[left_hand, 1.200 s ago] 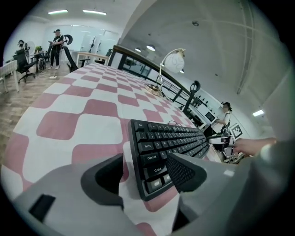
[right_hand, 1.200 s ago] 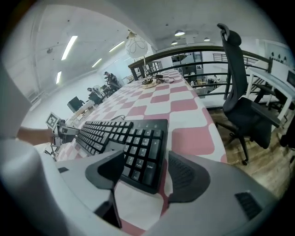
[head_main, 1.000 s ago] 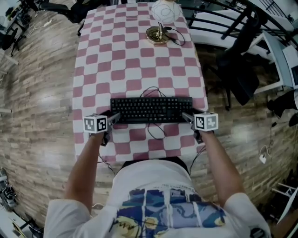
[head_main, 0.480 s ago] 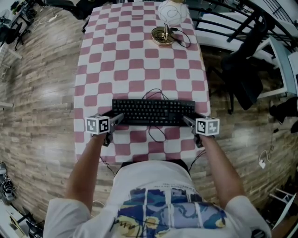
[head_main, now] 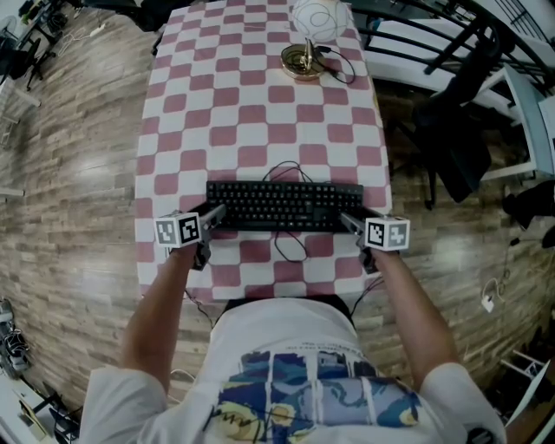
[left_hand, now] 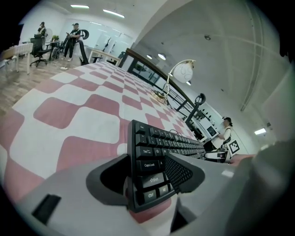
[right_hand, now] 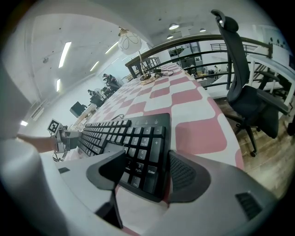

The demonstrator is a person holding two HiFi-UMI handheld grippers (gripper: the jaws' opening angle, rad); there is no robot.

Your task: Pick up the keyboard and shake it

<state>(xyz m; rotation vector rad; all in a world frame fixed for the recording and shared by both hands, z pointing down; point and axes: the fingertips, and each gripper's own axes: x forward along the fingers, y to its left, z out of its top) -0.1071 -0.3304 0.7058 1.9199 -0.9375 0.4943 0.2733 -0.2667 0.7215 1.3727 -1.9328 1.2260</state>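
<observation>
A black keyboard [head_main: 284,205] lies across the near part of the pink-and-white checked table [head_main: 251,113]. My left gripper [head_main: 211,217] is at its left end and my right gripper [head_main: 349,221] at its right end. In the left gripper view the Ctrl and Shift corner of the keyboard [left_hand: 161,143] sits between the jaws of the left gripper [left_hand: 147,173], which are closing. In the right gripper view the number-pad end of the keyboard [right_hand: 120,133] sits between the jaws of the right gripper [right_hand: 147,170], also closing. I see no firm press by either gripper's pads.
The keyboard's black cable [head_main: 290,247] loops over the near table edge. A globe lamp [head_main: 310,16] on a brass base [head_main: 299,65] stands at the far end. A black office chair [head_main: 455,130] is to the right of the table, over a wood floor.
Both grippers stay at the keyboard's two ends. The keyboard lies in the same place on the cloth. The head view has shifted slightly.
</observation>
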